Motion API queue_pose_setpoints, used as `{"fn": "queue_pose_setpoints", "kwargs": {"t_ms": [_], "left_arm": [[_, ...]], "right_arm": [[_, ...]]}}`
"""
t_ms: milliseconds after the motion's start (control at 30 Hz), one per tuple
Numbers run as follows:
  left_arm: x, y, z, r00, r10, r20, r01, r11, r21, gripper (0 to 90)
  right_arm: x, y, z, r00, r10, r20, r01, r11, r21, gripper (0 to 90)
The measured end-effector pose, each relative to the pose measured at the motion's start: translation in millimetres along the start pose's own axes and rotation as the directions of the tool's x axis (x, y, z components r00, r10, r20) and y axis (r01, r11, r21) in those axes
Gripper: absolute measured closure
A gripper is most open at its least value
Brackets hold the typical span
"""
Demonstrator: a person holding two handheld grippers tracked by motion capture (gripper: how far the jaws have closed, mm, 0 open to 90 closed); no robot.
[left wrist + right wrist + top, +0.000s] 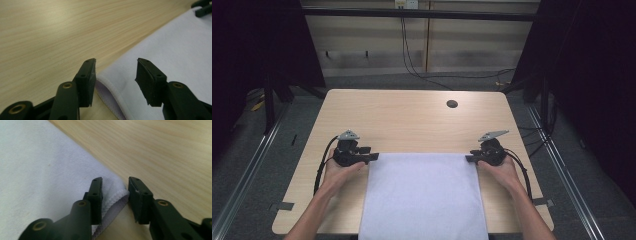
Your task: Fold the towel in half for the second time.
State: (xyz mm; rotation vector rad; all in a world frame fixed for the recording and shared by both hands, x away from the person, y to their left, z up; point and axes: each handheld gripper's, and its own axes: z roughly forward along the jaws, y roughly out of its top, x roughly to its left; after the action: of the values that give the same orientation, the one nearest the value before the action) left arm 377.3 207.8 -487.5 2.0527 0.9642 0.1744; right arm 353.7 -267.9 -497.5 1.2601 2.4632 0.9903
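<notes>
Flanking white cloth far corners: left claw apart, right claw apart, corner between unpinched.

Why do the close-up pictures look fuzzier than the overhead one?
High view: dim at the edges, white cloth evenly lit and sharp. Left gripper view: far wood soft, left claw crisp. Right gripper view: cloth weave blurs with distance beyond the right claw.

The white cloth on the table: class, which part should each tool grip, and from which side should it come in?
Grip the white cloth at its two far corners, where the hemmed edge lifts slightly off the table. The left tool comes from the cloth's left side, the right tool from its right, each low and level so one jaw slips under the raised edge.
</notes>
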Motion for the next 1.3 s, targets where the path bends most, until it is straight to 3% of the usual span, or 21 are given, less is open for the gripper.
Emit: {"fn": "queue_pose_setpoints", "kwargs": {"t_ms": [33, 67, 133, 233, 367, 433, 567, 667, 833, 933, 1033, 1167, 1300], "left_arm": [[-1.9, -0.3, 3.2, 0.9992, 0.034, -0.021, -0.034, 0.9993, 0.018, 43.8], [-2.4, -0.8, 5.5, 0.998, 0.043, -0.046, -0.042, 0.9989, 0.023, 44.1], [2.6, -2.1, 7.7, 0.9998, 0.015, -0.014, -0.014, 0.9996, 0.024, 43.0], [10.2, -4.6, 10.5, 1.0, 0.004, -0.008, -0.004, 0.9995, 0.031, 44.5], [14.2, -6.3, 11.4, 0.9992, 0.039, 0.005, -0.039, 0.997, 0.067, 56.7], [13.6, -6.0, 11.5, 0.9988, 0.048, 0.007, -0.048, 0.9963, 0.072, 57.3], [9.0, -3.8, 15.5, 0.9942, 0.106, 0.021, -0.107, 0.9911, 0.079, 64.6], [8.2, -3.2, 15.2, 0.9945, 0.098, 0.035, -0.101, 0.9906, 0.092, 77.7], [7.6, -1.7, 8.4, 0.9959, 0.084, 0.034, -0.086, 0.9941, 0.067, 84.7], [8.7, 4.0, -0.4, 0.9962, 0.08, 0.033, -0.081, 0.9966, 0.018, 85.0], [11.7, 12.1, -9.9, 0.9966, 0.07, 0.043, -0.069, 0.9972, -0.027, 85.0], [13.2, 25.9, -18.7, 0.997, 0.072, 0.028, -0.07, 0.9955, -0.064, 85.2], [15.4, 42.7, -29.3, 0.9975, 0.068, 0.016, -0.066, 0.9917, -0.11, 85.2]], "right_arm": [[0.3, 0.0, 0.0, 0.9999, 0.004, -0.01, -0.004, 1.0, 0.0, 73.1], [0.3, -0.2, 0.5, 0.9996, 0.005, -0.029, -0.005, 1.0, -0.004, 75.9], [0.0, -0.2, 1.3, 0.9992, 0.006, -0.038, -0.006, 1.0, -0.01, 79.5], [-2.9, -1.8, 1.6, 0.9975, 0.037, -0.06, -0.038, 0.999, -0.022, 82.4], [-1.7, -0.9, 1.4, 0.998, 0.037, -0.051, -0.038, 0.999, -0.015, 83.4], [-2.4, -1.0, 1.4, 0.9977, 0.039, -0.055, -0.04, 0.999, -0.016, 83.4], [-3.3, -1.9, 1.4, 0.9971, 0.051, -0.056, -0.052, 0.998, -0.021, 83.5], [-1.9, -1.4, 1.4, 0.997, 0.056, -0.053, -0.057, 0.998, -0.019, 84.1], [-4.6, -0.3, -1.9, 0.9954, 0.068, -0.067, -0.071, 0.997, -0.039, 85.5], [-6.8, 6.3, -12.5, 0.9946, 0.079, -0.067, -0.086, 0.991, -0.106, 85.9], [-6.9, 11.7, -16.2, 0.9951, 0.07, -0.069, -0.078, 0.99, -0.113, 86.0], [-12.7, 28.2, -27.7, 0.9944, 0.067, -0.082, -0.08, 0.983, -0.164, 86.0], [-17.1, 56.7, -50.0, 0.9972, 0.044, -0.061, -0.056, 0.976, -0.211, 86.1]]}}
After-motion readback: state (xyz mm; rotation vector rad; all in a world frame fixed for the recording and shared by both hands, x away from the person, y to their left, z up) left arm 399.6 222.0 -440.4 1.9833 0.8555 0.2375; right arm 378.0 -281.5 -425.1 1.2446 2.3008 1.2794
